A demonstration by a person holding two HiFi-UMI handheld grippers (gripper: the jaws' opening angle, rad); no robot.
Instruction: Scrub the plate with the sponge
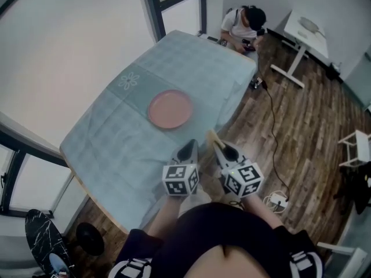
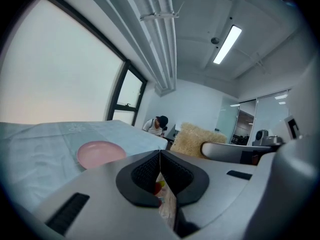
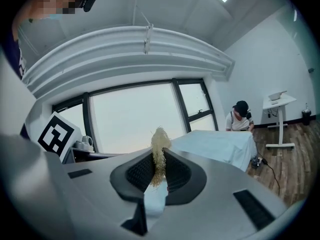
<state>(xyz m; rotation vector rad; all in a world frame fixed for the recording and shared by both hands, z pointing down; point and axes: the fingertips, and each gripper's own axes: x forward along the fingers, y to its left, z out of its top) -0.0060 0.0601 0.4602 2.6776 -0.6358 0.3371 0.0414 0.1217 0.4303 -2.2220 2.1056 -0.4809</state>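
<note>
The right gripper (image 3: pixel 159 161) is clamped on a straw-coloured sponge (image 3: pixel 159 145), whose frayed top pokes above the jaws; the left gripper (image 2: pixel 160 156) has its jaws pressed together on nothing; the pink plate (image 1: pixel 170 109) lies on the cloth-covered table (image 1: pixel 191 62) ahead of both claws, apart from them, slightly left of the left one; a seated person (image 1: pixel 243 25) is far ahead.

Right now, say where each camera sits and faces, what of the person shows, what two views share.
Head view: on the head, facing steeply down at the table and pink plate; torso, left gripper, right gripper show.
Left gripper view: on the left gripper, facing across the table to the plate; shut jaws show.
Right gripper view: on the right gripper, facing the windows; jaws grip the sponge.
Head and left gripper views share the plate.
</note>
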